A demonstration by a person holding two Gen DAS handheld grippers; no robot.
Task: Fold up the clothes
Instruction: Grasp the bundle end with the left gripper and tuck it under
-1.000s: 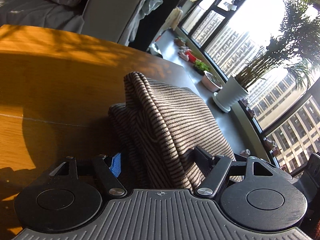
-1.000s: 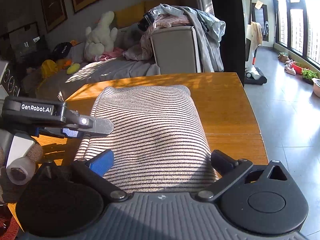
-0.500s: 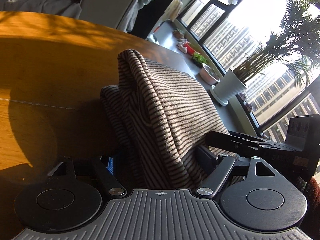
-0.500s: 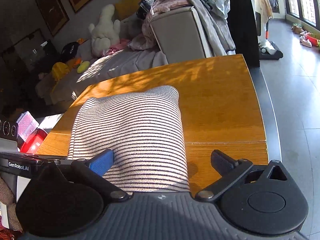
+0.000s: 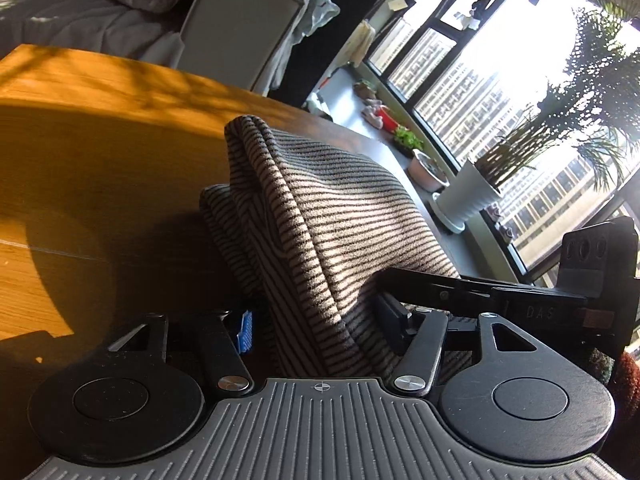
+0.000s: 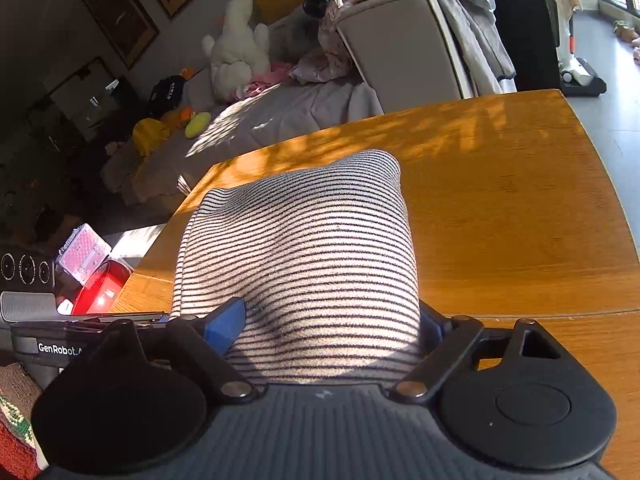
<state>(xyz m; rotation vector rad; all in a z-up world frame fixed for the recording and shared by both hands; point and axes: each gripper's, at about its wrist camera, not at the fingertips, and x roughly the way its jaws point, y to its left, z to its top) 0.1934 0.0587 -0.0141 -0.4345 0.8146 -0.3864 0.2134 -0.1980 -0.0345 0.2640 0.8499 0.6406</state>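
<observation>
A folded beige garment with thin dark stripes [image 5: 320,216] lies on the wooden table [image 5: 100,152], its near end lifted. My left gripper [image 5: 316,320] has its jaws around the garment's near edge, closed on the fabric. In the right wrist view the same striped garment [image 6: 304,256] fills the middle, and my right gripper [image 6: 332,324] is closed on its near end, blue pad [image 6: 224,324] pressed into the cloth. The right gripper's body [image 5: 520,292] shows at the right of the left wrist view. The left gripper's body [image 6: 60,340] shows at the lower left of the right wrist view.
The table edge [image 6: 600,184] runs along the right, with grey floor beyond. A grey armchair heaped with clothes [image 6: 404,40] stands behind the table. A potted plant [image 5: 472,196] and bowls stand by the window. A red box [image 6: 100,288] sits left of the table.
My right gripper has closed onto the garment's near end, which it earlier only straddled. The right gripper has come close beside the left one, and the garment's near end is raised.
</observation>
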